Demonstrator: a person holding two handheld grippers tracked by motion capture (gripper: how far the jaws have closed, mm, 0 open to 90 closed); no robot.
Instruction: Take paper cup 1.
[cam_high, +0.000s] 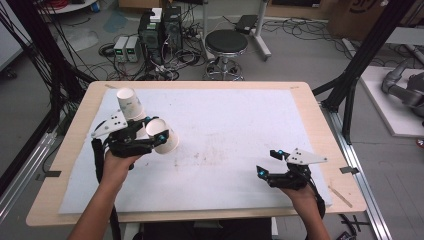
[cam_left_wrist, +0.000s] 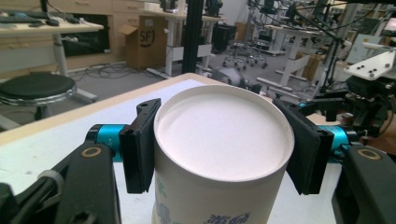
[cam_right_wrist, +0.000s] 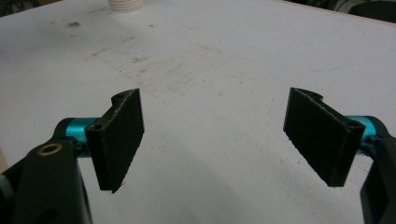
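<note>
Two paper cups were on record. One cup (cam_high: 162, 135), tilted with its open mouth toward the camera above, sat between the fingers (cam_left_wrist: 140, 144) of the left gripper (cam_high: 150, 136), clenched at its sides just below the rim and held above the desk (cam_high: 300, 100). In the left gripper view the rim (cam_left_wrist: 224, 135) bulged past both pads, round and undented.

Second cup (cam_high: 129, 102): upside down, just beyond the left fingers and partly behind the gripper body. Whether it touched the held cup could not be told.

Right gripper (cam_high: 267, 162): fingers (cam_right_wrist: 119, 140) released and spread wide, nothing between them, bare white mat (cam_high: 225, 130) ahead of them, well apart from both cups.

Risks, as judged:
- Crushing. Thin paper wall; a harder squeeze would likely buckle the rim.
- Slipping. The grip sat high on a tapered wall, so a quick swing could let the cup slide out of the pads.
- Knocking. The second cup stood close behind the fingers; a careless pull back or turn could tip it.
- Bad landing. Set down while tilted, the cup could roll across the mat.
</note>
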